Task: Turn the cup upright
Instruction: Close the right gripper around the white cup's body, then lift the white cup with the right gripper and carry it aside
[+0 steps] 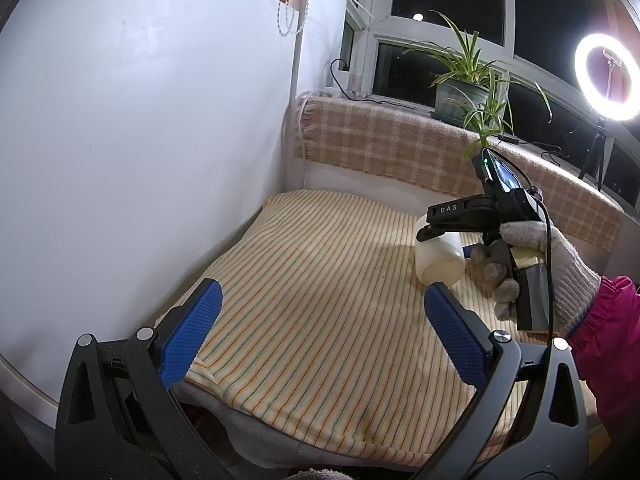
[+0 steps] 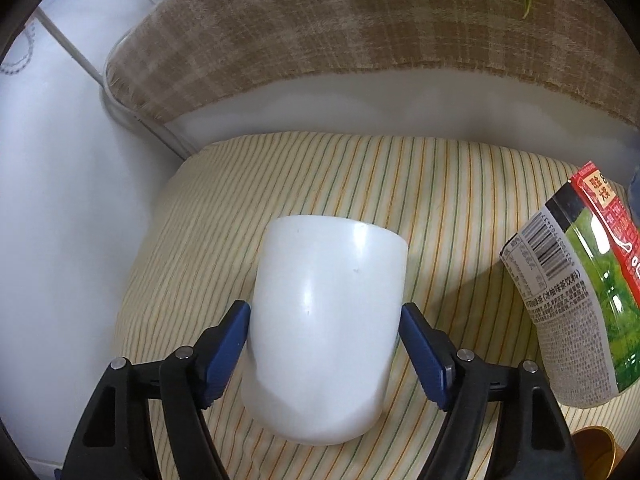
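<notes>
Right gripper (image 2: 325,320) straddles the white cup (image 2: 326,320), one blue pad (image 2: 228,354) against each side wall, so the claw is clamped on the cup body. Grip sits low on the body, toward the end nearest the camera, likely so that a wrist roll can swing the far end through an arc.

Cup orientation: in the left wrist view the cup (image 1: 438,258) lies on or just over the striped cloth (image 1: 320,300), one round end facing the camera at roughly 7 o'clock. Whether that end is mouth or base: cannot tell. Cup is not yet upright.

Left gripper (image 1: 322,328): fingers spread wide, nothing between them, parked at 6 o'clock of its own view, well apart from the cup. Judgement: held back so the right tool has free room to rotate.

Gloved right hand (image 1: 536,264) wraps the handle of the right gripper, at 3 o'clock in the left view.

Surroundings: labelled drink bottle (image 2: 576,300) stands tilted in view at 3 o'clock of the cup, near but apart. Plaid blanket (image 2: 360,40) covers the ledge at 12 o'clock. Potted plant (image 1: 464,88) and ring light (image 1: 606,78) stand on the sill beyond.

Risk (judgement): smooth plastic may slip in the pads during the turn; the bottle could be clipped if the arc swings toward 3 o'clock.
</notes>
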The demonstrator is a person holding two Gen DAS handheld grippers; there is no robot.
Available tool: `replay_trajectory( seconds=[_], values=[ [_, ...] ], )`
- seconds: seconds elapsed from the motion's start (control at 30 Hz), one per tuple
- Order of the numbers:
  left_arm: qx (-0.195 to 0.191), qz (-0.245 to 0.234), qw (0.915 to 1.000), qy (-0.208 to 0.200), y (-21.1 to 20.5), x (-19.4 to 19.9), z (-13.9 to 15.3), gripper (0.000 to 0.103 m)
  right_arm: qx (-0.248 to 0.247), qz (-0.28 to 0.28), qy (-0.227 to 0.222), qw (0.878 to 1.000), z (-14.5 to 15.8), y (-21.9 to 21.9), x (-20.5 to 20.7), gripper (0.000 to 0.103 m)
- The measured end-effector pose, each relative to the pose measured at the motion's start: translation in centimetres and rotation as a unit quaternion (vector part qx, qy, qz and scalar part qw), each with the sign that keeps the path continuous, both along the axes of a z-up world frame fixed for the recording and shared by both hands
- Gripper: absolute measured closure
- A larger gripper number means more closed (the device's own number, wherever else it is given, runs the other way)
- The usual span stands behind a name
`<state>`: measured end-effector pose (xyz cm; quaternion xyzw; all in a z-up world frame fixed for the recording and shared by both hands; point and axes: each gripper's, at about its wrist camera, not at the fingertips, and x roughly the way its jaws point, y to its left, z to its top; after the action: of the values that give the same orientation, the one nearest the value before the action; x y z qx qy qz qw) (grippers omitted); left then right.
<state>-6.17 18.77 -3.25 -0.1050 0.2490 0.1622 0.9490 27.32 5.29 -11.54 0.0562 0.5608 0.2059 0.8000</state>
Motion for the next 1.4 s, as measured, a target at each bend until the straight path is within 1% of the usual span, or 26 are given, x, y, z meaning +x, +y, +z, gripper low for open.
replay_trajectory(
  seconds=[0.13,0.3,0.4,0.47,0.63,0.8,0.83,0.9,0.93,1.0,1.17,1.27,1.4],
  values=[
    [0.002,-0.005,1.0000,-0.003,-0.4,-0.1,0.2,0.000,0.015,0.015,-0.019,1.000,1.2,-0.5,-1.5,0.026],
    [0.006,-0.015,0.9998,-0.008,-1.7,-0.2,0.5,0.000,0.039,0.034,-0.059,0.997,3.8,-2.1,-4.7,0.026],
    [0.009,-0.023,0.9996,-0.011,-2.7,-0.1,0.7,0.000,0.053,0.039,-0.094,0.993,5.8,-3.9,-7.0,0.026],
    [0.011,-0.032,0.9994,-0.012,-3.6,0.1,0.8,0.000,0.059,0.039,-0.110,0.991,6.8,-5.0,-8.3,0.026],
    [0.015,-0.057,0.9981,-0.017,-5.8,0.9,1.3,0.000,0.084,0.039,-0.140,0.986,9.2,-9.2,-12.2,0.026],
    [0.013,-0.098,0.9949,-0.021,-9.1,2.2,1.4,0.000,0.094,0.017,-0.161,0.982,10.8,-16.1,-16.5,0.026],
    [0.013,-0.106,0.9941,-0.021,-9.8,2.5,1.4,0.000,0.095,0.011,-0.161,0.982,10.9,-17.0,-16.8,0.026],
    [0.012,-0.122,0.9923,-0.021,-11.1,2.8,1.3,0.000,0.094,-0.008,-0.157,0.983,11.0,-20.6,-18.2,0.026],
    [0.011,-0.132,0.9910,-0.020,-11.9,3.1,1.3,0.000,0.092,-0.016,-0.153,0.984,10.7,-21.6,-18.7,0.026],
    [0.008,-0.148,0.9888,-0.019,-13.1,3.6,1.2,0.000,0.087,-0.033,-0.141,0.986,10.4,-24.5,-19.6,0.026],
    [0.004,-0.183,0.9831,-0.013,-16.2,4.2,1.0,0.001,0.051,-0.067,-0.111,0.990,8.8,-30.0,-21.1,0.026],
    [0.006,-0.200,0.9796,-0.009,-17.8,4.6,0.9,0.001,0.045,-0.079,-0.081,0.993,7.3,-32.4,-21.1,0.026],
    [0.003,-0.219,0.9757,-0.003,-19.1,5.0,0.9,0.001,0.048,-0.071,-0.044,0.995,4.9,-33.3,-20.2,0.026]
  ],
)
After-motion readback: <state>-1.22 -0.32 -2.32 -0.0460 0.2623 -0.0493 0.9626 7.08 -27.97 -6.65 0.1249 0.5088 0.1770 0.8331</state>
